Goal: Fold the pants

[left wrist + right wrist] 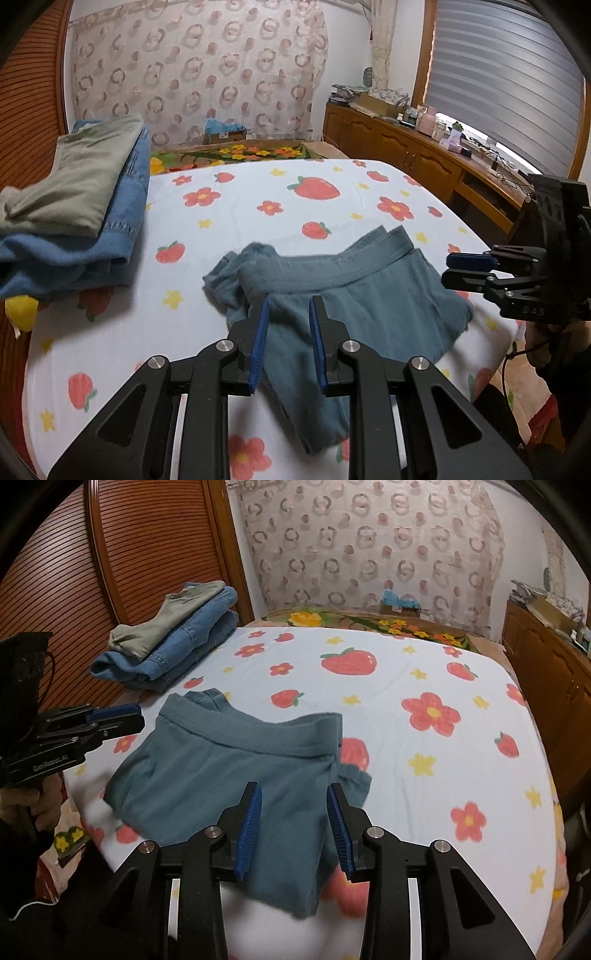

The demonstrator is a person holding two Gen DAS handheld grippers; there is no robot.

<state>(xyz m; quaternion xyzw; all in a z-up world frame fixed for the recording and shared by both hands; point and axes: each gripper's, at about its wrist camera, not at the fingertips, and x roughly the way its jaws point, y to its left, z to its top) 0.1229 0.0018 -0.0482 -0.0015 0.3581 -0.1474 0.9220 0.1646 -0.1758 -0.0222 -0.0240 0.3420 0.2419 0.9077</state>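
A pair of teal pants lies folded on the strawberry-print bed sheet, waistband on its far side. My left gripper is open, its blue pads above the pants' near left part, holding nothing. My right gripper shows at the right edge of the pants, jaws a little apart and empty. In the right wrist view the pants lie below my open right gripper, and my left gripper hovers open at the pants' left side by the waistband.
A stack of folded clothes, grey-green on blue denim, sits at the bed's far left by a slatted wooden door. A wooden sideboard with clutter runs along the right. A floral blanket lies at the bed's far end.
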